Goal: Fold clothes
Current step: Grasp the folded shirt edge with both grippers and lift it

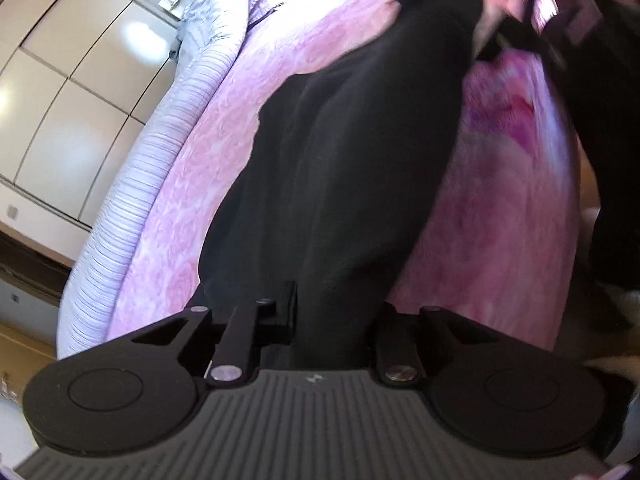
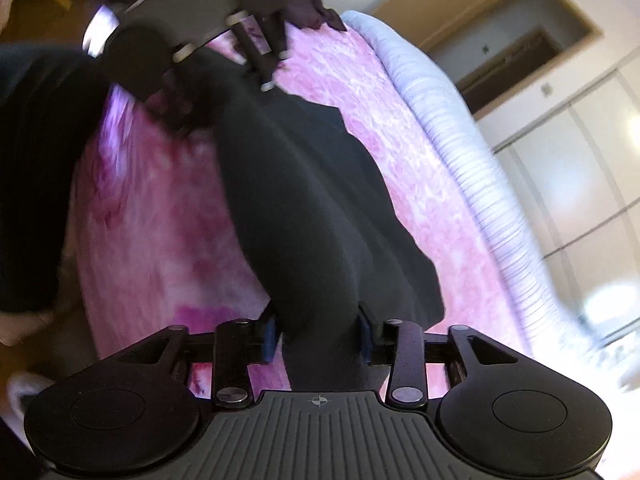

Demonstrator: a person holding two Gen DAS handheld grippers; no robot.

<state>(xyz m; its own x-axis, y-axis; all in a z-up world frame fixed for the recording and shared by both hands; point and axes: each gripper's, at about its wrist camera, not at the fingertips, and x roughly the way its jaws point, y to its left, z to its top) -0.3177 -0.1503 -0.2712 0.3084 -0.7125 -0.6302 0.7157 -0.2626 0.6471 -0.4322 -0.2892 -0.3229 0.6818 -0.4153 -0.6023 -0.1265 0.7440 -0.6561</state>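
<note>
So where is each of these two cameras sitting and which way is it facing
Left wrist: sits behind the left gripper, looks along its fingers down the black garment over the pink bedspread; the right gripper shows blurred at top right.
Right wrist: sits behind the right gripper, looks back along that garment; the left gripper and a dark sleeve show.
Shared: garment, bedspread, striped bed edge, each opposite gripper.

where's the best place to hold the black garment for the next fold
At its two ends, as now: the black garment hangs stretched over the pink blanket. Left gripper and right gripper each pinch a bunched end, entering lengthwise along the cloth.
</note>
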